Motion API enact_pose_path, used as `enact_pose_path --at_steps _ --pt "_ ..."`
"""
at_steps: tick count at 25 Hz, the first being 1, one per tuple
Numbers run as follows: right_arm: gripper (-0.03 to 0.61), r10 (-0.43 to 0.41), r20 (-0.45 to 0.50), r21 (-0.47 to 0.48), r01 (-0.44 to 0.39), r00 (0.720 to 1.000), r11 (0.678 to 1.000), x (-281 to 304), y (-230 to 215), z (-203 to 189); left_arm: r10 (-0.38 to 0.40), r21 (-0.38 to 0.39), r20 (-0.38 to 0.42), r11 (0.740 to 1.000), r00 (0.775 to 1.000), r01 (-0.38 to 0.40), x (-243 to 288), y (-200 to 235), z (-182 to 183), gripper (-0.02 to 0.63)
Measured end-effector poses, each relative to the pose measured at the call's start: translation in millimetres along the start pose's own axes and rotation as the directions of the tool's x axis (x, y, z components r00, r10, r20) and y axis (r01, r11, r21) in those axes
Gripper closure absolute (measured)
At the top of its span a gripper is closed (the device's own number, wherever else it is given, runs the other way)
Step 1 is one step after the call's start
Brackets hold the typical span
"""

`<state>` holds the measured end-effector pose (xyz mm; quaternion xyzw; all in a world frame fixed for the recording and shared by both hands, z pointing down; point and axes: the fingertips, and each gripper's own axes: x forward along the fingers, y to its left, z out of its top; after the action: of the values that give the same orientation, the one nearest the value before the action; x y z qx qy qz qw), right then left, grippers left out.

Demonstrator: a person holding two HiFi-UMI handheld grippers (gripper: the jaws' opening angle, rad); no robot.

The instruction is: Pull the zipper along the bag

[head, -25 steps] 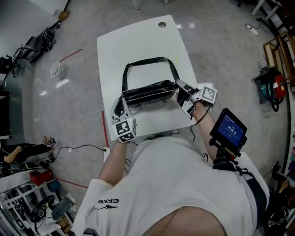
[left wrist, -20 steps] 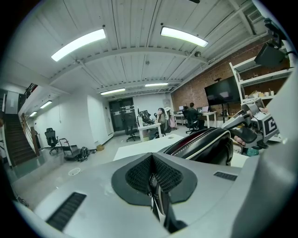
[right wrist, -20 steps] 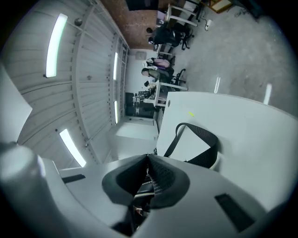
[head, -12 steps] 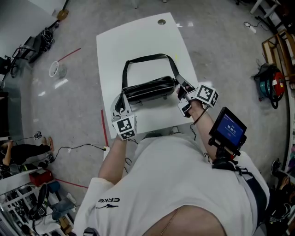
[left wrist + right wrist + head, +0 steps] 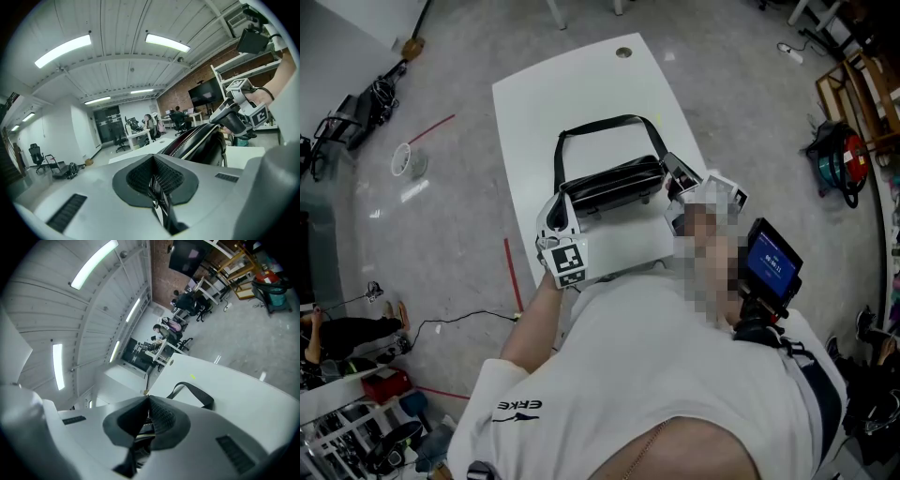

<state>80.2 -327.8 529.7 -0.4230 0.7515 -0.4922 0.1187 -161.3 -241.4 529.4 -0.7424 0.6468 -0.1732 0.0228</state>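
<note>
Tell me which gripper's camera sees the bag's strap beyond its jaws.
The right gripper: its view shows the black strap looped on the white table. The left gripper sees the bag itself instead.

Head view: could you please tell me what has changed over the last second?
The left gripper and its end of the bag have shifted slightly toward the right gripper. Both grippers stay shut on the bag's ends, and the bag remains on the table.

Grey floor (image 5: 750,112), brick wall (image 5: 187,96); prob. office
</note>
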Motion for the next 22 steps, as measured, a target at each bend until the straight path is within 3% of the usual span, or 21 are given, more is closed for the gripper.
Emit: enact_pose_path --at_steps 9,22 --pt "0.566 -0.007 0.002 -0.051 0.007 1.0 0.999 -1 10 9 -0.053 -0.004 0.022 0.999 0.998 0.053 13 -18 6 0.611" --pt "0.567 -0.004 -0.008 -0.115 0.003 1.0 0.993 1 25 8 -0.066 -0.001 0.031 0.998 0.997 0.067 23 -33 7 0.611"
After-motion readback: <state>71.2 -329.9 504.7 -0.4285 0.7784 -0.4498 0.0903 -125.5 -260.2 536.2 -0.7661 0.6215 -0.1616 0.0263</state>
